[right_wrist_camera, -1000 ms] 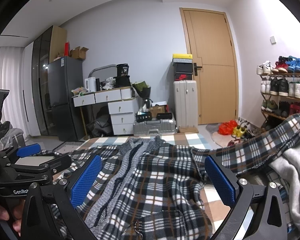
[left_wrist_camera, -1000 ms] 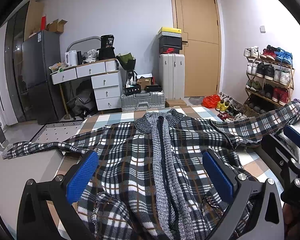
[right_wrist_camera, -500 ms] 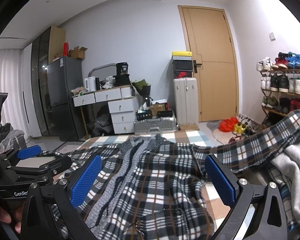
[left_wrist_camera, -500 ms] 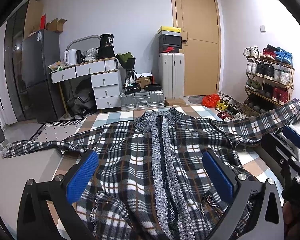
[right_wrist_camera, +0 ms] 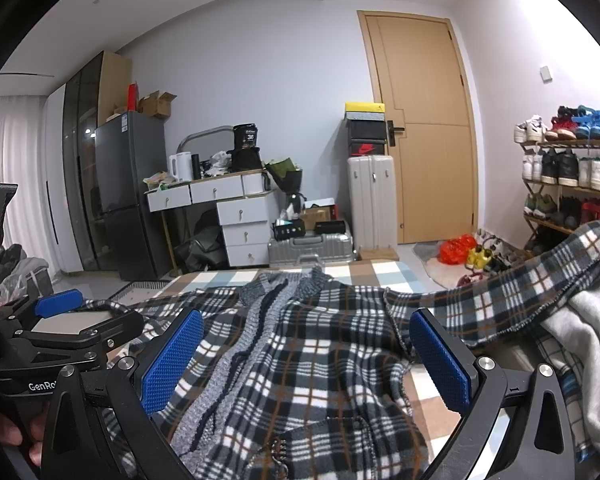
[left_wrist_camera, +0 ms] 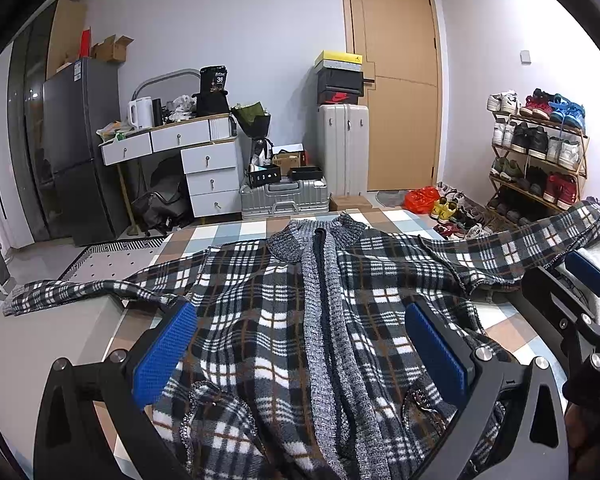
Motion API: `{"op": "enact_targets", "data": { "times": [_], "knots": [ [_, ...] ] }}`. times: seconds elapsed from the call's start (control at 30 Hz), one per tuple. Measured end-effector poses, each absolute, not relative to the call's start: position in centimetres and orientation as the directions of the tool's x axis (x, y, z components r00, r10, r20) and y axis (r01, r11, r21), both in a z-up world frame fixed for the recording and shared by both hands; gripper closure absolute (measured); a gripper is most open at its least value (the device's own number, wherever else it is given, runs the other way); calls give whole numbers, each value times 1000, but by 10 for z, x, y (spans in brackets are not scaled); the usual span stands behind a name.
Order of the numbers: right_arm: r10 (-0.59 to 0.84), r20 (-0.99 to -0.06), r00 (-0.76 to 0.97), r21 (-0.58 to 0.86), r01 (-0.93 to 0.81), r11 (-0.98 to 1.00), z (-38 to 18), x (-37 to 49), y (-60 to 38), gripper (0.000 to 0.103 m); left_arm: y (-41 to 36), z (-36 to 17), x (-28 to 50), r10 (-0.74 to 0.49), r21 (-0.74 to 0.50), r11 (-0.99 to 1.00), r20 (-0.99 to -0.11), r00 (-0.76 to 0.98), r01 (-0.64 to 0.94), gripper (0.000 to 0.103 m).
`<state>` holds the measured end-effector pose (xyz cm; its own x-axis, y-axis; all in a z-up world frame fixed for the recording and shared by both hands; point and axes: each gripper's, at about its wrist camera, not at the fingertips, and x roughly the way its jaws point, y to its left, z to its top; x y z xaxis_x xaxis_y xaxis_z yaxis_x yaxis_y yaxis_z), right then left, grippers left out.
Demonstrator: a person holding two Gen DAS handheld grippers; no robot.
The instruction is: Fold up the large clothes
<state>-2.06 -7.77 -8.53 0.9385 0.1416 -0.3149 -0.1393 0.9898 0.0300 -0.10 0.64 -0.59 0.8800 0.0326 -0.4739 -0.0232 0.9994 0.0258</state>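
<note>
Two grippers are mine, and both stand with jaws spread wide and nothing between them: my left gripper hovers over the near hem of the plaid cardigan, my right gripper just beside it over the garment's right half. The cardigan lies face up on the bench, which is covered by a checked cloth in tan, blue and white; its grey knit collar points to the far edge, and the knit front band runs down the middle toward me. One sleeve stretches past the bench's left edge onto a pale surface; the other sleeve runs off the right edge and rises onto a heap of grey and white laundry. My blue pads hang above the fabric; whether they touch it I cannot tell.
</note>
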Motion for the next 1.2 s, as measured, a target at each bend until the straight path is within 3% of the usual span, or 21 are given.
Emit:
{"op": "enact_targets", "data": {
  "times": [0.27, 0.43, 0.63, 0.83, 1.0, 1.1, 1.17, 1.2],
  "knots": [
    [87, -323, 942, 117, -51, 992, -66, -12, -121, 0, 3, -13, 6, -1, 19, 1000, -518, 856, 13, 1],
    [32, -440, 897, 234, 80, 969, -30, 2, -222, 0, -7, -16, 5, -45, 21, 997, -549, 835, 68, 1],
    [-168, -540, 825, 240, 342, 909, 10, 8, -353, 0, -17, -18, 6, -63, 39, 994, -571, 819, 104, 1],
    [-14, -668, 744, 492, 456, 742, -4, 37, -453, 0, -20, -22, 12, -60, 50, 993, -595, 802, 111, 1],
    [19, -694, 720, 555, 517, 652, -22, 53, -488, 0, -20, -24, 13, -56, 53, 993, -606, 794, 110, 1],
    [-36, -718, 695, 521, 572, 634, -22, 61, -495, 0, -20, -25, 14, -46, 64, 992, -605, 795, 106, 1],
    [-116, -731, 673, 451, 603, 658, -16, 70, -496, 7, -19, -26, 14, -43, 68, 992, -606, 794, 105, 1],
    [-169, -740, 651, 399, 628, 669, -12, 74, -490, 21, -19, -26, 15, -43, 68, 992, -607, 794, 105, 1]
  ]
}}
